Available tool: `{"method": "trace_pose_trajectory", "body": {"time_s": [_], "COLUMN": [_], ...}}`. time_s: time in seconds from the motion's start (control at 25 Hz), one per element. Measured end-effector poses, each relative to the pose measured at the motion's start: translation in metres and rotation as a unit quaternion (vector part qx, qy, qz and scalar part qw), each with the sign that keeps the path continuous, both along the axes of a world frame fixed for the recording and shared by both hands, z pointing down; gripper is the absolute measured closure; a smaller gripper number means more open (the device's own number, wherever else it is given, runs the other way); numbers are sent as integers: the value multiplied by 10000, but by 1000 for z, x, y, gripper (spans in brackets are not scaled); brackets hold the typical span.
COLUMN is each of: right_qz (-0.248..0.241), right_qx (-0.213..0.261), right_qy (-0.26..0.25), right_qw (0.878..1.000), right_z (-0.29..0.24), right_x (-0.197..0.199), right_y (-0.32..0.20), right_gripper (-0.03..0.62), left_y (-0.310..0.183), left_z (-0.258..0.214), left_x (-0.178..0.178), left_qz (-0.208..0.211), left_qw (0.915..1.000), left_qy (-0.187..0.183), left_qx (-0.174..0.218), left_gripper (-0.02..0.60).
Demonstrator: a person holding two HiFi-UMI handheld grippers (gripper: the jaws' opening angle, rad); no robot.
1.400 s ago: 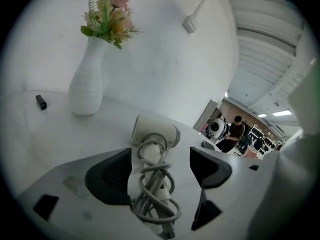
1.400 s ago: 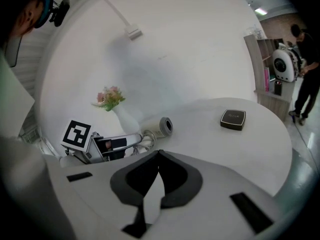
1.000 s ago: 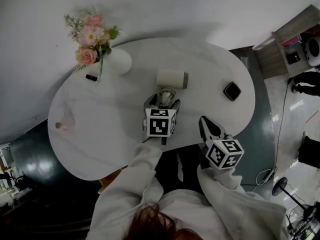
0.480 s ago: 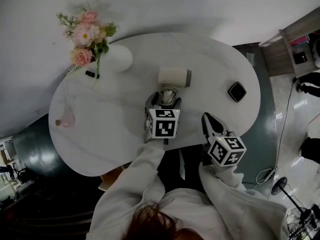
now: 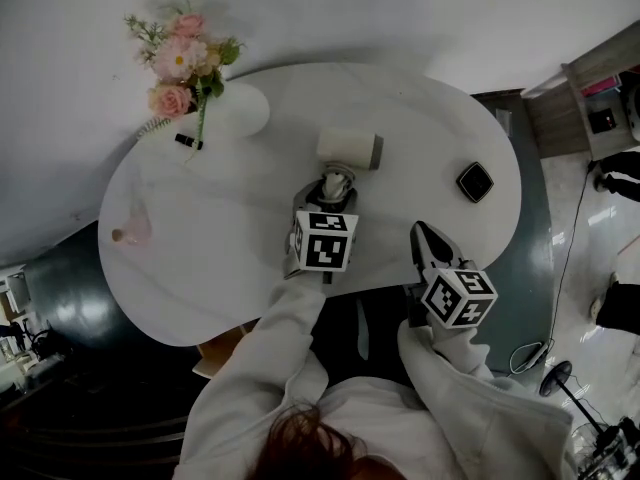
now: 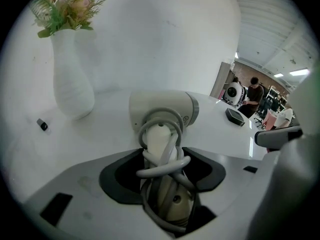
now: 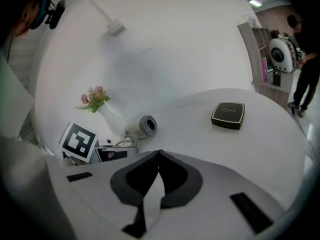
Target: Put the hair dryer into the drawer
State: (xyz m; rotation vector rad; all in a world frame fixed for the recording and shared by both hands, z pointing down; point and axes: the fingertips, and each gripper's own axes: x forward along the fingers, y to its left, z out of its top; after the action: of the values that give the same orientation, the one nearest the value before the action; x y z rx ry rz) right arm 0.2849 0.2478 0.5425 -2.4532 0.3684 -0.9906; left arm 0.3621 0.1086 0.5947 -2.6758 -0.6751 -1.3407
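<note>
A cream hair dryer (image 5: 348, 148) lies on the white table (image 5: 200, 228), its handle wound with grey cord and pointing toward me. My left gripper (image 5: 330, 196) reaches down over that handle. In the left gripper view the handle (image 6: 160, 144) and its cord fill the gap of the left gripper (image 6: 162, 157), and the jaws have just been closing on them, with the pads against the cord. My right gripper (image 5: 428, 243) hovers shut and empty at the table's near edge, right of the dryer. In the right gripper view the right gripper (image 7: 159, 151) shows its tips meeting, and the dryer (image 7: 142, 126) lies beyond at the left.
A white vase (image 5: 240, 118) with pink flowers (image 5: 185, 63) stands at the back left, with a small black item (image 5: 185, 141) beside it. A black square box (image 5: 474, 181) sits at the right. A small pink object (image 5: 130, 233) rests near the left edge. No drawer shows.
The left jaws have drawn in around the dryer's handle. Both hands stay about where they were.
</note>
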Motion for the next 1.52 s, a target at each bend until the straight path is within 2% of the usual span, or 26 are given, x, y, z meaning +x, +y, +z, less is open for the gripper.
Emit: {"method": "trace_pose_trajectory", "body": {"time_s": [0.2,0.6,1.04,1.52], "right_qz": [-27,-199,-553,-1354], "right_qx": [15,2,7,-28], "right_qy": [-24,44,160,374], "right_qw": [10000,9998,9983,9901], "right_z": [0,-11,-25,-45], "right_x": [-4,-9,-23,-48], "right_y": [-2,-20,-57,-121], "right_gripper": [545,545,545,545], "left_y": [-4,-16,-74,-143], "left_z": [-10,-34,-51,-70], "left_x": [2,-26,-71,-129], "left_qz": [15,-107,-734,-1604], "left_qw": [9990,9963,9911,9778], "left_qy": [84,356,473,675], "left_qx": [-434,-776,-1008,-1167], "left_gripper": [345,345,345,345]}}
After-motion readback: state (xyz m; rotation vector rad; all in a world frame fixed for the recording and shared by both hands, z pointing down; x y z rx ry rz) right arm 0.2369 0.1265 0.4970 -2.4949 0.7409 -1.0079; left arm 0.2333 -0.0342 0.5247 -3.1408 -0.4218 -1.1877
